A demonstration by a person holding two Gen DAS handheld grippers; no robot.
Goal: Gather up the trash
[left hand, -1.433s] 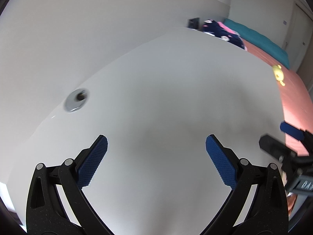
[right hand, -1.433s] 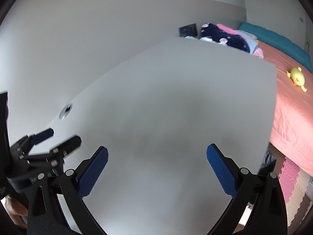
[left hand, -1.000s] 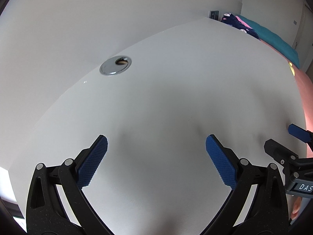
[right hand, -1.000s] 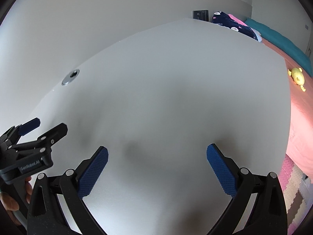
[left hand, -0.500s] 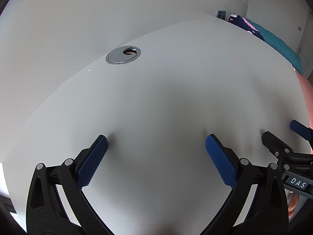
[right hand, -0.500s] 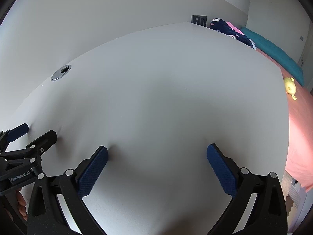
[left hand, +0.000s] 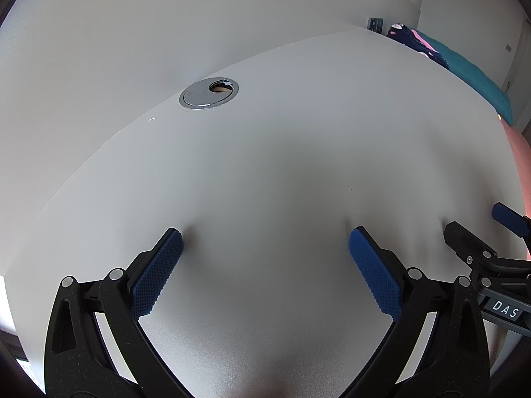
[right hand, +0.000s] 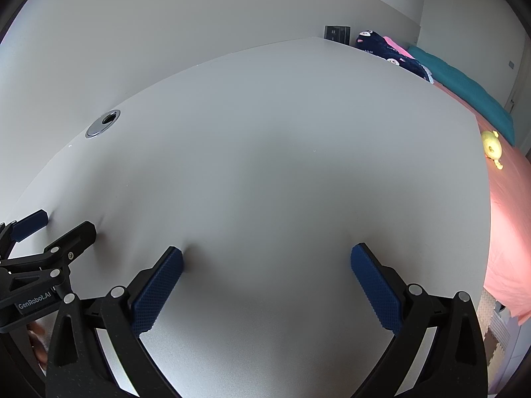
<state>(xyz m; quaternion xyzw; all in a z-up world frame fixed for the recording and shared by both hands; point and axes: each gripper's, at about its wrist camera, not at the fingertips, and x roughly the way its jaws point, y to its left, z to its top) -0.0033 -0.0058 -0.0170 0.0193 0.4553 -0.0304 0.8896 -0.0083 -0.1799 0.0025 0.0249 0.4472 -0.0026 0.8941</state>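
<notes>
Each camera sat just behind its own tongs, looking forward and down along the two blue-padded fingers, close above the white counter [left hand: 298,172]. The left view faced the wall, with the round cable hole [left hand: 209,93] near and the right tongs [left hand: 478,229] showing at its right edge. The right view sat beside it, catching the left tongs [right hand: 63,225] at its left edge, the same hole further off, and more of the bed [right hand: 517,219]. Both shared the counter, hole and wall.
</notes>
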